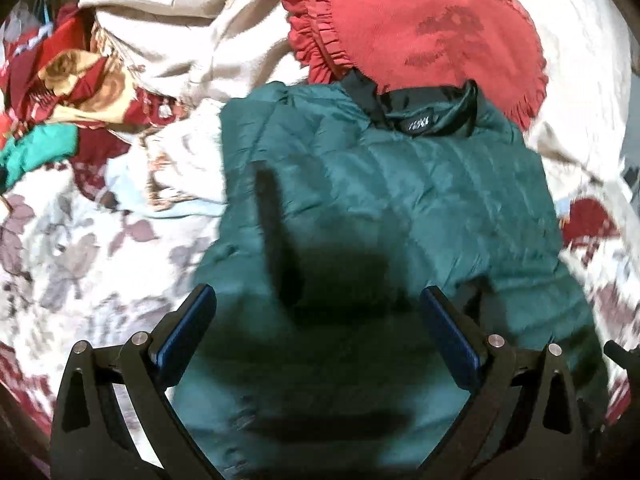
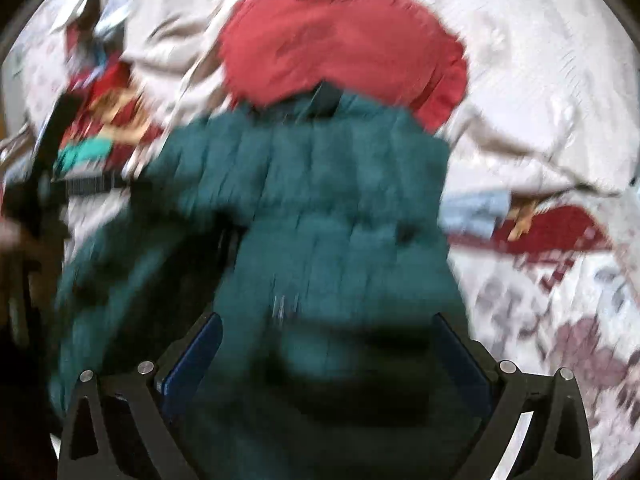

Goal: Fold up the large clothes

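Observation:
A dark green quilted jacket (image 1: pixel 400 200) lies on the bed, its black-lined collar at the far end against a red pillow. My left gripper (image 1: pixel 318 300) is open and empty, just above the jacket's near part. In the blurred right wrist view the jacket (image 2: pixel 340 220) fills the middle, with part of it spread toward the left. My right gripper (image 2: pixel 326 328) is open over its near end, holding nothing. The left gripper's black frame (image 2: pixel 36 184) shows at the left edge.
A red ruffled round pillow (image 1: pixel 420 28) lies beyond the collar. A beige garment (image 1: pixel 172 32) and a heap of red, gold and teal clothes (image 1: pixel 68 92) lie at the far left. A white floral bedspread (image 1: pixel 80 248) covers the bed.

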